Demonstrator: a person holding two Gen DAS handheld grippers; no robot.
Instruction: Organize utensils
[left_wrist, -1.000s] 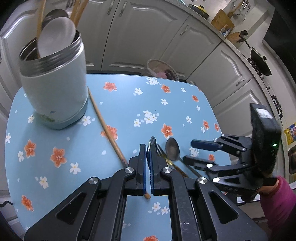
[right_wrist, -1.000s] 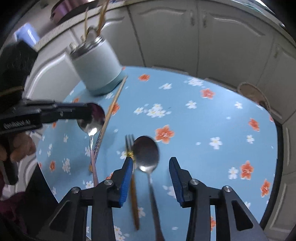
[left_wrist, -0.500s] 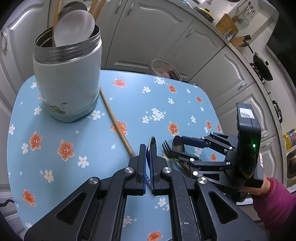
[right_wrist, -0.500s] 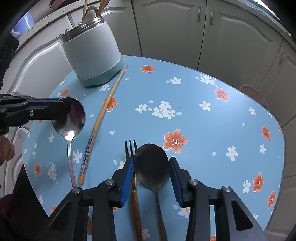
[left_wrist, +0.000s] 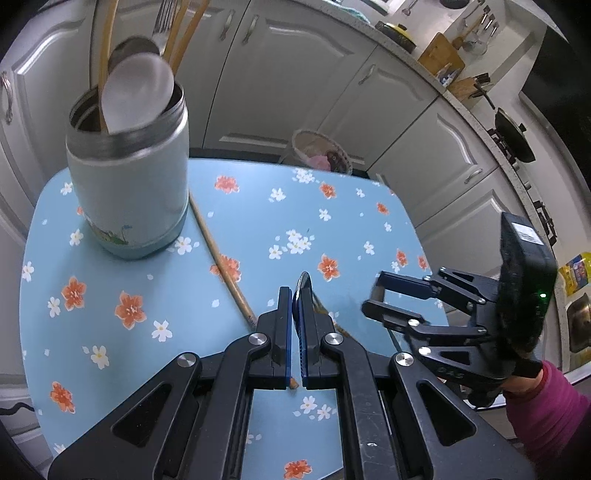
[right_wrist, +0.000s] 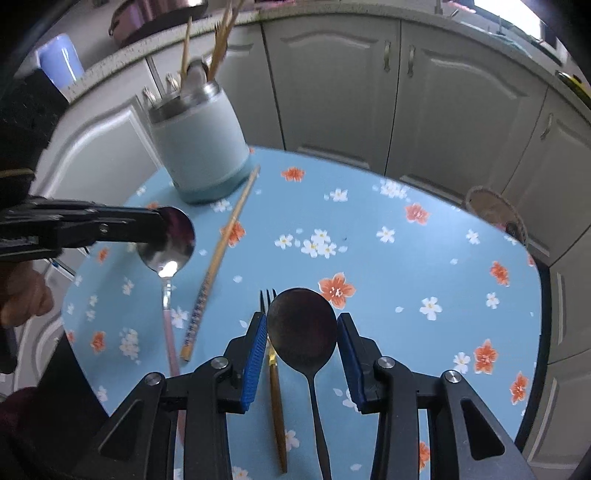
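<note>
A pale-green utensil holder (left_wrist: 129, 192) (right_wrist: 201, 147) stands at the table's far left with chopsticks, a fork and spoons in it. My left gripper (left_wrist: 294, 295) (right_wrist: 159, 229) is shut on the bowl of a pink-handled spoon (right_wrist: 168, 243), held above the table. My right gripper (right_wrist: 301, 325) (left_wrist: 373, 293) has its blue pads pressed on both sides of a dark spoon's bowl (right_wrist: 303, 321). A gold-handled fork (right_wrist: 275, 387) (left_wrist: 325, 310) lies just left of that spoon. One wooden chopstick (left_wrist: 221, 258) (right_wrist: 221, 254) lies slanting from the holder's base.
The blue flowered table (left_wrist: 258, 206) has rounded edges and white cabinets (right_wrist: 332, 92) close behind it. A wicker basket (left_wrist: 321, 155) (right_wrist: 495, 210) sits on the floor past the far edge. A hand in a magenta sleeve (left_wrist: 546, 391) holds the right gripper.
My right gripper has closed its pads onto the dark spoon's bowl and risen a little from the table. The left gripper keeps its spoon and has hardly moved.
</note>
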